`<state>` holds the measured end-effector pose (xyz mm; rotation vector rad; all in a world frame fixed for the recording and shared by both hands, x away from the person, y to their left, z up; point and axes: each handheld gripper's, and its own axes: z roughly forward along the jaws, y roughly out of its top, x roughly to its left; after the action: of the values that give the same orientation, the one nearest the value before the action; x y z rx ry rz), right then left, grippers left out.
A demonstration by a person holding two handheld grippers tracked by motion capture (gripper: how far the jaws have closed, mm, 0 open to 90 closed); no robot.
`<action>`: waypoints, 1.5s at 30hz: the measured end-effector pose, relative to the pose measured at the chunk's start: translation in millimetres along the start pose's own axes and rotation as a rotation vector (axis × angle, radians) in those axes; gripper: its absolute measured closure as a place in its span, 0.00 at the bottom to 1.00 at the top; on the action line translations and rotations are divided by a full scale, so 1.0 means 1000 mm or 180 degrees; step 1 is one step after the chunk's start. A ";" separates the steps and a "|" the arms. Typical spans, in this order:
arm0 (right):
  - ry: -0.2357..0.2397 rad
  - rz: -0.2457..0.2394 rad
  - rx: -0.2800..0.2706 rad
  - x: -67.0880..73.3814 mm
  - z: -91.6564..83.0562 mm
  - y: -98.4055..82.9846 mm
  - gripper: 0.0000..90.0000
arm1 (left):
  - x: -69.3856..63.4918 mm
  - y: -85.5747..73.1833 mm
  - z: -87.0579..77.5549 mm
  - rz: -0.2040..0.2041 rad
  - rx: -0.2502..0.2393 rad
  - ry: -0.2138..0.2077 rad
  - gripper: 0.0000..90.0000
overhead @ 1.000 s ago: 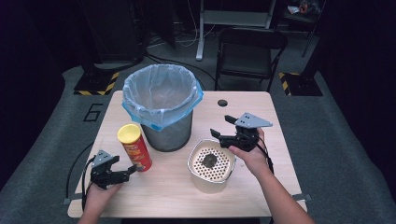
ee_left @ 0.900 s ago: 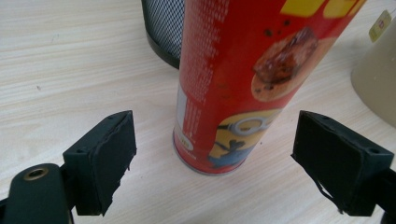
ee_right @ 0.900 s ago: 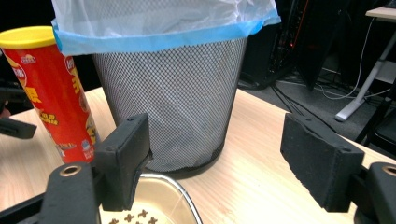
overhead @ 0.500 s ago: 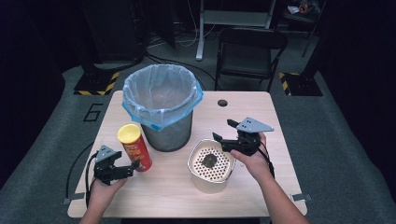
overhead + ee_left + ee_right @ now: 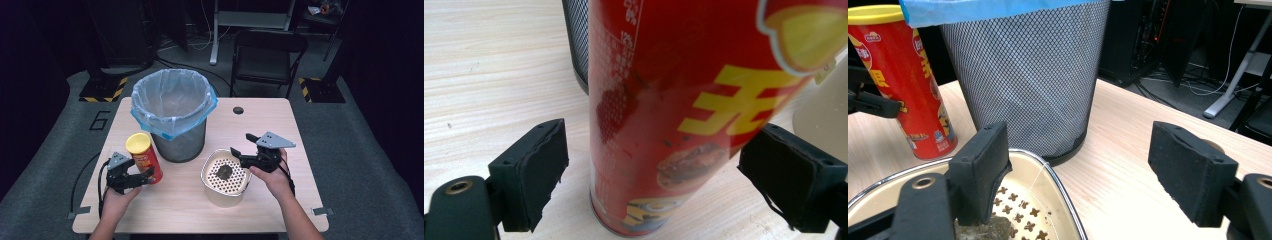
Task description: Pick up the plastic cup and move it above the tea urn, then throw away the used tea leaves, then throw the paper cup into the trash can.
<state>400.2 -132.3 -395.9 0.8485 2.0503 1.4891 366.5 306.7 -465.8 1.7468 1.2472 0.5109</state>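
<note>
The left gripper [image 5: 131, 178] stands with its jaws spread to either side of the red chip can [image 5: 144, 158], and in the left gripper view a gap shows between each black pad and the can [image 5: 684, 115], so nothing is gripped yet. The can stands upright on the wooden table [image 5: 260, 125], just beside the mesh waste bin [image 5: 175, 120]. Its yellow lid faces up; its red label carries large yellow characters, a small nutrition table in white print with "12%" legible, and a picture of a chip; the brand name cannot be read.

The right gripper [image 5: 239, 145] is likewise unclenched, its jaws wide, one over the rim of the cream perforated basket [image 5: 225, 181], the other outside it above the table. A dark scrap lies in the basket. The bin is lined with a blue bag [image 5: 998, 9]. On the floor left of the table, a painted "6" [image 5: 100, 120] is readable.
</note>
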 end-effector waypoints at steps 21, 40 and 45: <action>-0.0058 0.0125 0.0010 -0.008 -0.007 -0.008 0.26 | -0.006 -0.006 0.010 0.0298 -0.0136 0.0084 0.27; -0.0087 0.0176 0.0032 -0.011 -0.008 -0.012 0.27 | -0.010 0.000 -0.003 0.0419 -0.0094 0.0033 0.27; -0.0085 0.0173 0.0018 -0.013 -0.008 -0.014 0.27 | -0.012 0.004 -0.009 0.0371 -0.0059 -0.0010 0.27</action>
<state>400.9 -149.5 -406.2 0.9284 2.0278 1.4932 356.9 299.8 -455.4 1.8112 1.1396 0.5852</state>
